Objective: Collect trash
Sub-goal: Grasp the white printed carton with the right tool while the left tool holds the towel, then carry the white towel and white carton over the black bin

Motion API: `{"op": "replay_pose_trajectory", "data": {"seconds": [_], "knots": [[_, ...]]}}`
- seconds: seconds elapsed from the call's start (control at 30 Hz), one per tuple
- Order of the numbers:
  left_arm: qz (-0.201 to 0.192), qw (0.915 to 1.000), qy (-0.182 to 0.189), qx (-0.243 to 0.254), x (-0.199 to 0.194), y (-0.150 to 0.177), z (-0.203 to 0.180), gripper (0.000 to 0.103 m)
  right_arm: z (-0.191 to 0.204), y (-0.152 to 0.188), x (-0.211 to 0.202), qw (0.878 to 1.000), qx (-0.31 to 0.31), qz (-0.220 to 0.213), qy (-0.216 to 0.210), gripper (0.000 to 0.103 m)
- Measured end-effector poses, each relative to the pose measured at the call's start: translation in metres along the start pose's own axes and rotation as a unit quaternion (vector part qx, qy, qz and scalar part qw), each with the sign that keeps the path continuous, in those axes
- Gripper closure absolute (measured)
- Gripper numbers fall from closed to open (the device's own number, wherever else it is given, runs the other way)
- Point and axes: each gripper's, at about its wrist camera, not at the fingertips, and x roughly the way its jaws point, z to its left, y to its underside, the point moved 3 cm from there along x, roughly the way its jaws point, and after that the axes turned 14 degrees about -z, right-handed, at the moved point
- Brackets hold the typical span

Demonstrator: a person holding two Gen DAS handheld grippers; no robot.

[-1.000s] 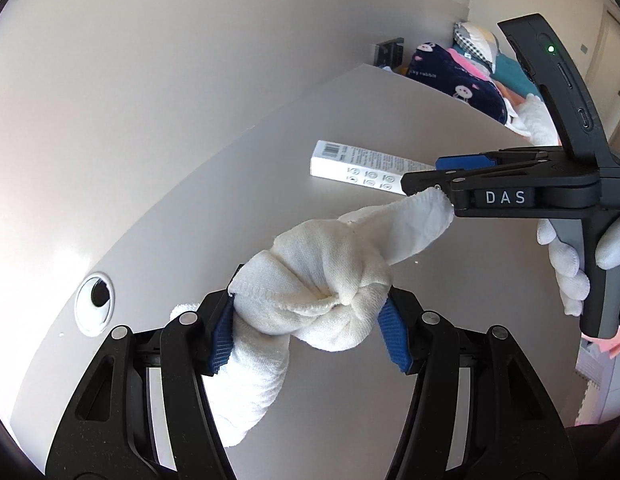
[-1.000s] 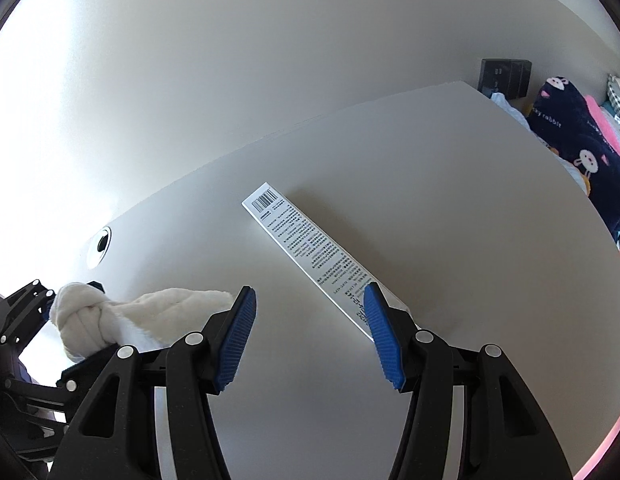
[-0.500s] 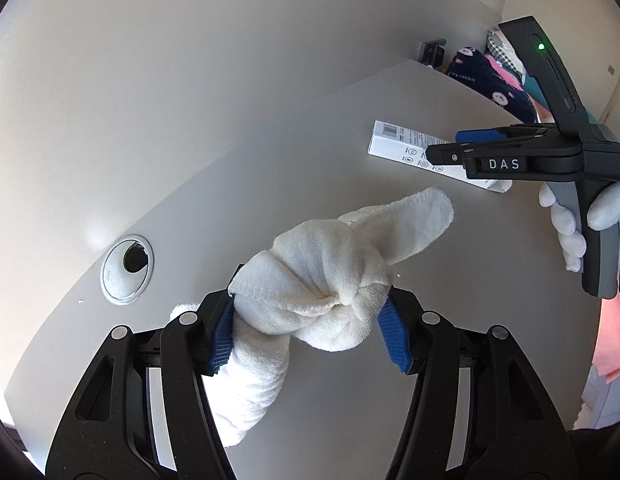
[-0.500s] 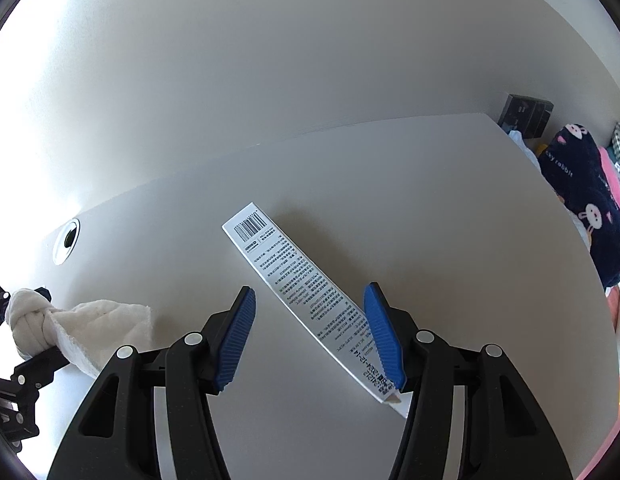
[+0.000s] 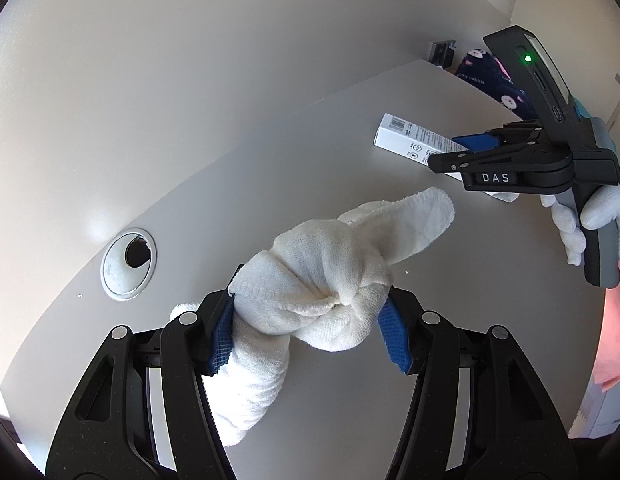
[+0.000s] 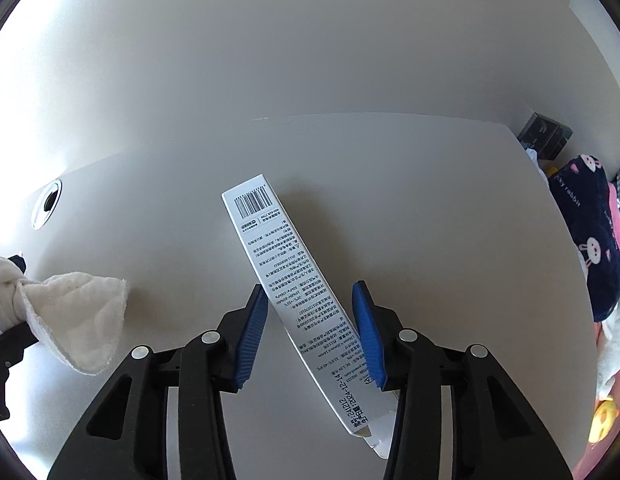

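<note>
The left claw (image 5: 308,320) is clenched on a white rag (image 5: 334,276) tied in a knot. The knot sits between the two blue pads (image 5: 394,336). One loose end of the rag sticks out ahead toward the box, and the other end hangs down under the claw. In the right view the rag (image 6: 70,320) shows at the left edge, above the gray surface (image 6: 430,208).

A long white box (image 6: 294,292) lies flat on the surface. It has a bar code at its far end and small black print along its top. The right claw (image 6: 310,328) is spread apart around the near part of the box, with one blue pad (image 6: 252,332) on each side. The right pad looks very close to the box edge, but it is hard to tell if it touches. The left pad is a little way off.

In the left view the right claw (image 5: 450,152) sits over the box (image 5: 406,140), held by a hand (image 5: 590,220) in a white glove.

A round hole (image 5: 128,264) with a pale ring is set in the surface, well apart from the box. Dark blue cloth (image 6: 590,240) with bunnies lies past the far right edge of the surface.
</note>
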Motion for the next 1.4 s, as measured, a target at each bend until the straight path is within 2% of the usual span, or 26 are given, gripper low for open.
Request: {"op": "replay_pose_trajectory", "data": {"seconds": [0.03, 0.13, 0.73, 1.4], "knots": [[0.001, 1.0, 0.0, -0.002, 0.0, 0.0, 0.0, 0.044, 0.002, 0.001, -0.001, 1.0, -0.004, 0.004, -0.001, 0.07], [0.0, 1.0, 0.004, -0.002, -0.002, 0.0, -0.004, 0.044, 0.005, 0.008, -0.011, 1.0, 0.005, 0.01, -0.009, 0.074], [-0.019, 0.9982, 0.048, 0.03, -0.02, -0.012, -0.066, 0.044, -0.031, 0.044, -0.11, 0.994, 0.099, -0.037, 0.025, 0.074], [-0.026, 0.9879, 0.12, 0.095, -0.036, -0.013, -0.171, 0.044, -0.073, 0.127, -0.208, 0.98, 0.177, -0.061, 0.074, 0.074]]}}
